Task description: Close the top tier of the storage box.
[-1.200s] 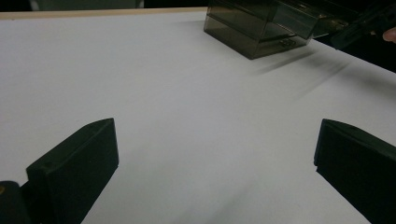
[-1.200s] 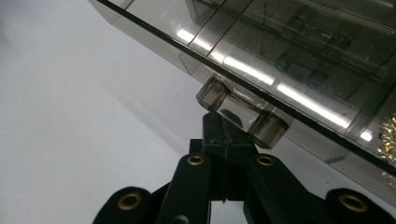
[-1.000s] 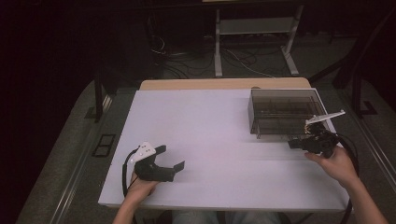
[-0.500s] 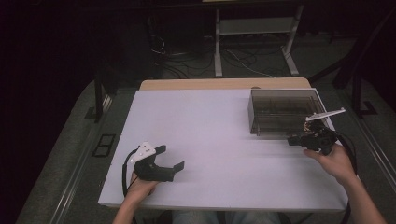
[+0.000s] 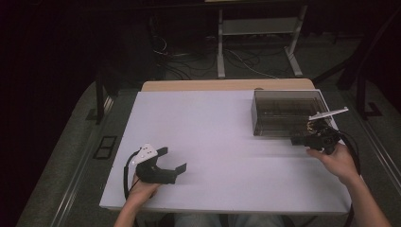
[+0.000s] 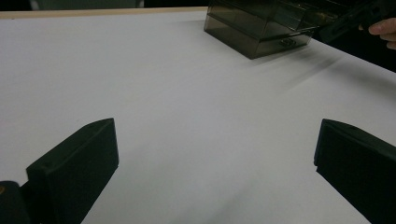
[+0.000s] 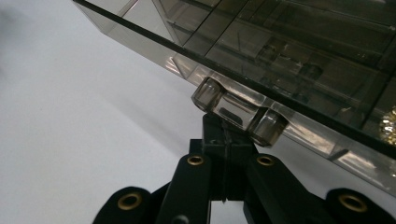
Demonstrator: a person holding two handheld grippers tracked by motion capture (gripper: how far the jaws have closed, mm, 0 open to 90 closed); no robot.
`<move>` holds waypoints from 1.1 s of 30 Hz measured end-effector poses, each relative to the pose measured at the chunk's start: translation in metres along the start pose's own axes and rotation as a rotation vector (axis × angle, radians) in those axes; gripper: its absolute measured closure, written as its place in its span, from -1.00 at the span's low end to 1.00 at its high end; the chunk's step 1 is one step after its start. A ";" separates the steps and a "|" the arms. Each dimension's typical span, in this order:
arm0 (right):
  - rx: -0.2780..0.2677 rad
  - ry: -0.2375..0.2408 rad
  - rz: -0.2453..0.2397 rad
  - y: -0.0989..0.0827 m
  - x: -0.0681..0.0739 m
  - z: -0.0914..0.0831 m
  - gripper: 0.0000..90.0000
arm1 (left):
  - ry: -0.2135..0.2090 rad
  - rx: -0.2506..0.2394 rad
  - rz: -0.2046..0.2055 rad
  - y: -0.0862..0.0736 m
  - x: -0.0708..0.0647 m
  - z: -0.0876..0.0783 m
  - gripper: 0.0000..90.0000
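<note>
Box (image 5: 288, 112), smoky clear plastic, sits at the table's (image 5: 217, 142) far right corner, ribbed inside, contents too dim to tell. Right gripper (image 7: 223, 140) jaws pressed together with no gap, tips right under the box's front handle (image 7: 239, 110), contact unclear. Left gripper (image 5: 174, 160) jaws wide apart, empty, near the front left edge.
</note>
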State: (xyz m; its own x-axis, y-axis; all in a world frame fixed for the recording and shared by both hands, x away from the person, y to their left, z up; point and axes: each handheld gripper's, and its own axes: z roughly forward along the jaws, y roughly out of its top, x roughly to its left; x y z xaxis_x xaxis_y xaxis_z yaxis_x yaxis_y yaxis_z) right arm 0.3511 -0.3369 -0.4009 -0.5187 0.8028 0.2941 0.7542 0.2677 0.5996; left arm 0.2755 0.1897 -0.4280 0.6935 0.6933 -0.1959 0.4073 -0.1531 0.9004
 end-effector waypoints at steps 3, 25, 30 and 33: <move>0.003 0.002 0.001 0.002 0.000 0.001 0.98 | -0.001 0.002 0.001 0.000 0.000 0.000 -1.00; 0.000 -0.013 0.029 0.009 -0.002 0.007 0.98 | 0.000 0.002 0.000 0.000 0.000 0.000 -1.00; -0.004 -0.007 0.043 0.010 -0.004 0.008 0.98 | 0.000 0.002 0.000 0.000 0.000 0.000 -1.00; -0.007 -0.005 0.048 0.011 -0.005 0.009 0.98 | 0.000 0.002 0.000 0.000 0.001 0.000 -1.00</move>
State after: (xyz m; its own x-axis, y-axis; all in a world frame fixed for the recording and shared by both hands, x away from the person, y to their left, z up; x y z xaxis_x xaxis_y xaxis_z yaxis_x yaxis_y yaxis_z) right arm 0.3658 -0.3335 -0.4022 -0.4800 0.8173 0.3187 0.7753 0.2252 0.5902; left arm 0.2759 0.1901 -0.4283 0.6933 0.6935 -0.1958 0.4085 -0.1543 0.8996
